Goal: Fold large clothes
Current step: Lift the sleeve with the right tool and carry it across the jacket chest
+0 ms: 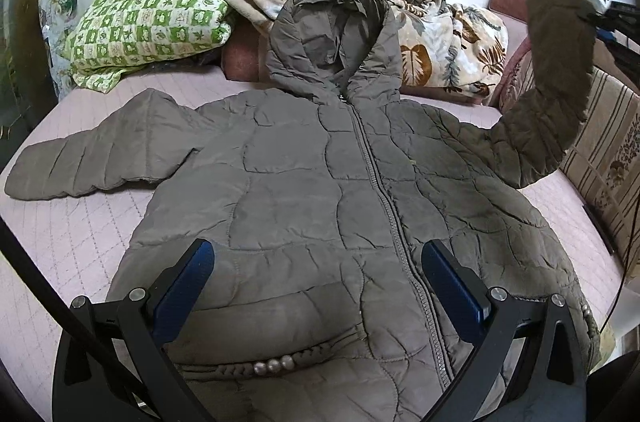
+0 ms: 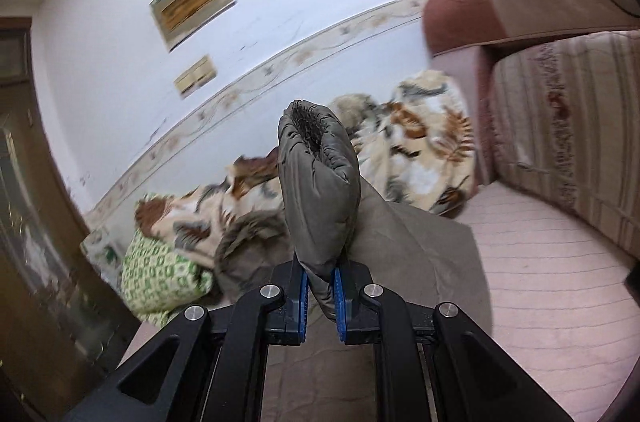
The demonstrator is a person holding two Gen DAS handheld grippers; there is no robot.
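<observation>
A grey-brown quilted hooded jacket lies zipped and face up on the pink bed cover, hood toward the wall. Its left sleeve lies flat. My left gripper hovers open over the jacket's lower front, touching nothing. The right sleeve is lifted upright off the bed. My right gripper is shut on that sleeve near the cuff, whose opening points away from the camera. In the left wrist view the right gripper shows at the far right edge, pinching the raised sleeve.
A green-checked pillow and a leaf-print blanket are piled behind the hood against the wall. A striped sofa back borders the bed on the right. A dark wooden door stands to the left.
</observation>
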